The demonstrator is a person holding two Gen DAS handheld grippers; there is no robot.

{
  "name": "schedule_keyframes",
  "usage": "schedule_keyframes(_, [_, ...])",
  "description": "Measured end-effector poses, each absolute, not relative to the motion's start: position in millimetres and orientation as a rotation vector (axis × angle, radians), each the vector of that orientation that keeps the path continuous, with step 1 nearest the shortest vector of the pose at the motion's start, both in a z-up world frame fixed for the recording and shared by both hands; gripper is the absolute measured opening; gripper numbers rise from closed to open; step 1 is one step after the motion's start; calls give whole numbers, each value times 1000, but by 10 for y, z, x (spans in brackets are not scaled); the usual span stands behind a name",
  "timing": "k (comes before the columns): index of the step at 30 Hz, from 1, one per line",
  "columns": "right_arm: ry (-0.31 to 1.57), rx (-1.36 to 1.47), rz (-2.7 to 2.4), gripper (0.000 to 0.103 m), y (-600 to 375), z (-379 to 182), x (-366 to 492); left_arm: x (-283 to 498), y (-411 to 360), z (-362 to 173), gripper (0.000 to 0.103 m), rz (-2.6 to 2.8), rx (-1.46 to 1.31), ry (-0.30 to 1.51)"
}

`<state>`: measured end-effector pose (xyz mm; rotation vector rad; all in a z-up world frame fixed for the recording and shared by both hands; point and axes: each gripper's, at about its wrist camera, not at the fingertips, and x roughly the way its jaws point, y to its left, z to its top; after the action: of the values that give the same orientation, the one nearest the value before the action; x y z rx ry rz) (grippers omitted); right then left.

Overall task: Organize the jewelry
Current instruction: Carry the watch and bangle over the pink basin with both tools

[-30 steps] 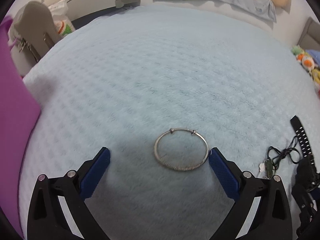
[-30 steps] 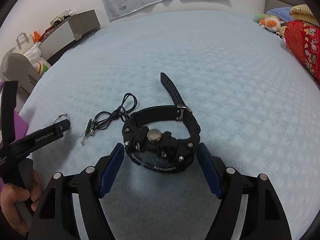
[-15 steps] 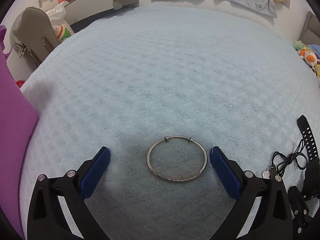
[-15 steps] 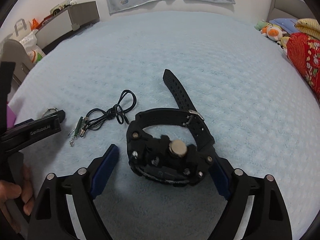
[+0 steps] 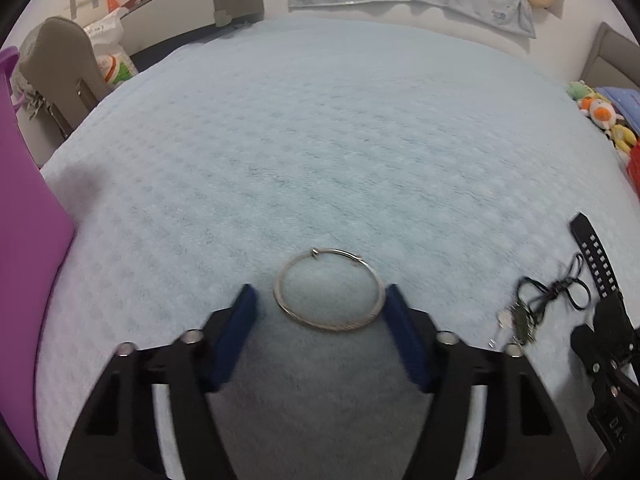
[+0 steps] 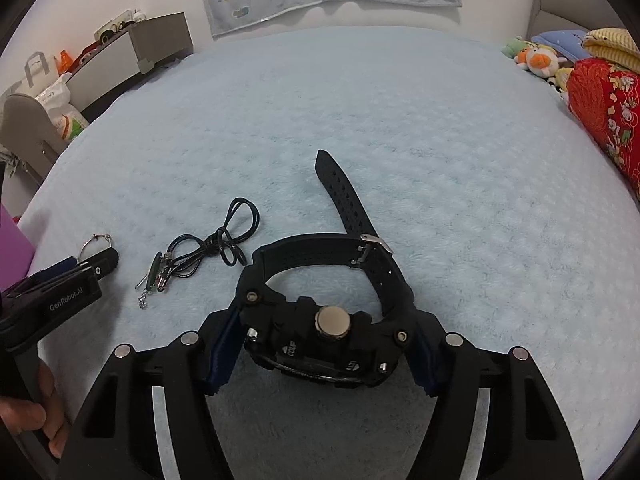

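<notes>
**Both tongs closing: left around the bangle, right around the watch**

**Left tongs.** The left gripper (image 5: 318, 300) is angled steeply down toward the pale blue blanket (image 5: 320, 140). Its jaws are closing. The silver bangle (image 5: 329, 289) lies flat on the blanket between the two blue pads (image 5: 404, 336). The right-hand pad is seen just beside, possibly touching, the ring's rim; a clear gap is seen between the left-hand pad and the rim. No grip is yet made. The bangle's clasp end is turned away from the tongs, toward the far side of the bed.

**Right tongs.** The right gripper (image 6: 324, 332) is likewise pitched downward. Its jaws are closing, and the black watch (image 6: 324, 320) is set between them, with its case flanked by both pads. Whether the pads already press on the case cannot be told. The watch stands on its edge, with the round metal crown facing the camera. The strap is looped beyond the case, and its free perforated end is pointed away from the tongs, slightly leftward.

**Surroundings.** A black cord necklace (image 6: 208, 248) with a green pendant lies to the left of the right tongs, between the two tools. Fingers (image 6: 44, 412) of the person's left hand are seen on the left tool's handle.
</notes>
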<state>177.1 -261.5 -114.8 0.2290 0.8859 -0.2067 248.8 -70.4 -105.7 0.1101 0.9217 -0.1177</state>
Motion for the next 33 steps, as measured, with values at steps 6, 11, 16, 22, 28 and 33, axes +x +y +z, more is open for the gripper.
schedule_keyframes(6, [865,266,-185,66,-2657,-1107,1630,2344,-563,-985,50,-151,67,912])
schedule_keyframes(11, [854,300,-164,66,-2731,-1059,1462,2139,-487,-910,50,-201,24,916])
schedule_keyframes(16, [850,304,-143,66,-2713,-928,1207,1868,-424,-766,50,-236,-12,916])
schedule_keyframes(22, [840,313,-111,66,-2637,-633,838,1508,-324,-430,50,-237,-23,890])
schedule_keyframes(28, [802,273,-49,66,-2330,-233,598,1150,-90,103,50,-232,-37,806])
schedule_keyframes(33, [753,242,32,66,-1980,146,485,918,230,503,50,-232,-78,752])
